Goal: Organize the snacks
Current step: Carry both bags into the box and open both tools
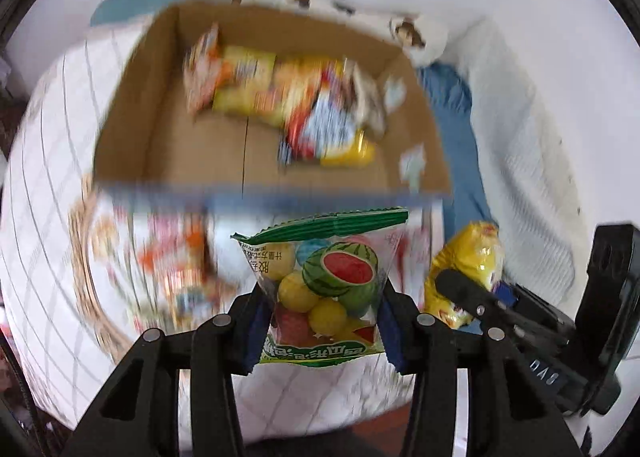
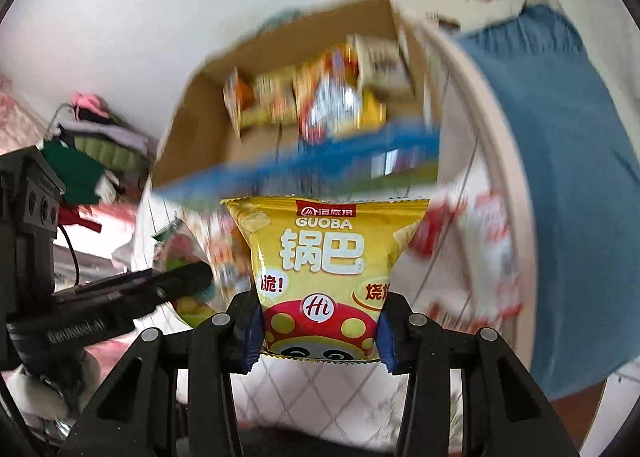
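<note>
Both claws are loaded: the left gripper (image 1: 320, 321) is clamped on a watermelon candy bag (image 1: 326, 289), the right gripper (image 2: 318, 331) on a yellow Guoba packet (image 2: 326, 269), each held just short of the cardboard box (image 1: 132, 129). Largest first, that box already holds a heap of snacks (image 1: 280, 101), so the sorting looks well along. More packets (image 1: 176, 277) lie blurred on the white quilt (image 1: 44, 185) (too smeared to count). Only the right view shows the clothes pile (image 2: 100, 149); the left shows the box floor better.
</note>
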The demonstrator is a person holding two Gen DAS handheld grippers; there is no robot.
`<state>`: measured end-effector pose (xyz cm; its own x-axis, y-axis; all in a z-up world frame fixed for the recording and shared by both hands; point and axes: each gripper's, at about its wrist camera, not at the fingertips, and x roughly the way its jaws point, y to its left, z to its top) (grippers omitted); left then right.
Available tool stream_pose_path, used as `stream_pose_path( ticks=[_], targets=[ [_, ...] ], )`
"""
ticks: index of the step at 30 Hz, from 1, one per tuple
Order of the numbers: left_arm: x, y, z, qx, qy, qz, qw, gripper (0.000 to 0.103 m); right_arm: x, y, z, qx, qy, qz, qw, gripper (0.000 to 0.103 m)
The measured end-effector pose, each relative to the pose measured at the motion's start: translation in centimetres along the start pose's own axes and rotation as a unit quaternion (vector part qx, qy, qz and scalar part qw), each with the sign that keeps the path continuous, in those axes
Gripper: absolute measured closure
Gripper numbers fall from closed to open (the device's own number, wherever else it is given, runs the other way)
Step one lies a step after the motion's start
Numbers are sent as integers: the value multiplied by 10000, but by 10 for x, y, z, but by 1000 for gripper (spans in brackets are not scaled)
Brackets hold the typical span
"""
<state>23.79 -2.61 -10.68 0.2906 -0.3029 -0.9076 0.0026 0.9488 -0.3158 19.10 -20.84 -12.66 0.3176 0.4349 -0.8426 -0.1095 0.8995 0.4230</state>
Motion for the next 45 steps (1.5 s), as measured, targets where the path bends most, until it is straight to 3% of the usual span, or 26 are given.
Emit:
stream_pose_path(
  ticks=[6, 8, 13, 20, 22, 23, 24, 25, 26, 36, 45],
  targets=[
    [24, 2, 89, -15, -144, 346, 9993, 59, -9, 5, 81, -345, -439, -313, 9979, 56],
    [41, 0, 113, -56, 60, 447, 9990, 59, -3, 3, 99, -373, -392, -354, 9979, 56],
    [90, 8, 138, -210, 623, 546, 9963, 59, 49, 9, 132, -567, -9, -679, 9961, 56],
    [123, 16, 128, -437, 1353, 277, 9894, 58, 102, 2, 135, -549, 571, -802, 9936, 56],
    [130, 18, 124, -446, 1504, 320, 9871, 58, 110, -1, 135, -507, 769, -823, 9923, 51],
    [132, 19, 123, -454, 1520, 333, 9868, 51, 113, -2, 135, -481, 877, -833, 9915, 31],
    [133, 21, 123, -439, 1481, 322, 9875, 31, 117, -4, 135, -469, 991, -895, 9899, 11],
    [133, 22, 124, -428, 1448, 369, 9878, 21, 119, -4, 134, -511, 1042, -941, 9888, 8],
    [130, 23, 125, -436, 1371, 395, 9888, 11, 120, -4, 133, -516, 1055, -947, 9886, 8],
    [97, 35, 125, -285, 1032, 735, 9915, 10, 120, -5, 136, -285, 1042, -1061, 9885, 8],
    [59, 46, 105, -237, 526, 956, 9937, 10, 102, 5, 130, -287, 846, -1083, 9901, 8]
  ],
)
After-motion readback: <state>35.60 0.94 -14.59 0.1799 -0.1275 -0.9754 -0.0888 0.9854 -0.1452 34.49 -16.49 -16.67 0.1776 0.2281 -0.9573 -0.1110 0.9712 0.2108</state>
